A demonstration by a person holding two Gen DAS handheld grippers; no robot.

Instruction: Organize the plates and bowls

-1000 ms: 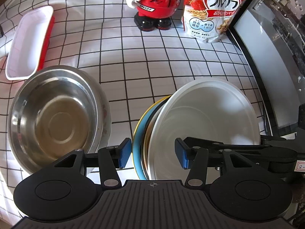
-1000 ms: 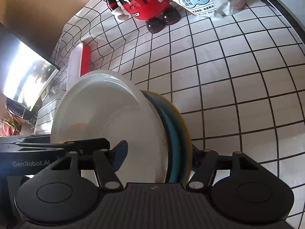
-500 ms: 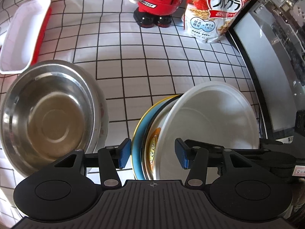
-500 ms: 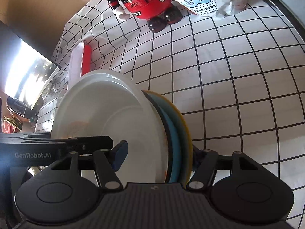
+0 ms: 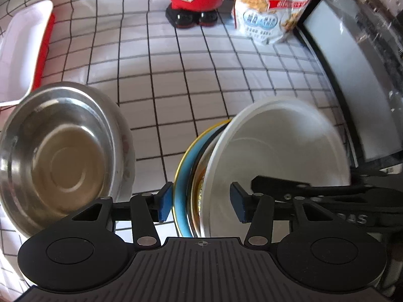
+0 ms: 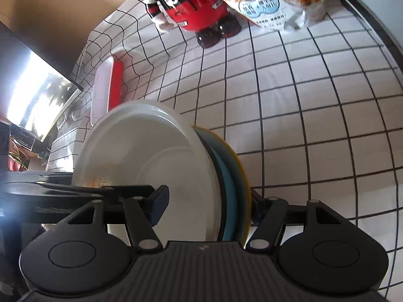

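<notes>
Both grippers carry the stack of plates on edge above the checked cloth, left gripper and right gripper each straddling its rim, clamping unclear; since a second ago it drifted nearer the steel bowl, likely where it goes.

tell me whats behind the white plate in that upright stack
Behind the white plate sits a dark-rimmed printed dish, then a blue plate with yellow rim. Their faces are mostly covered.
</notes>
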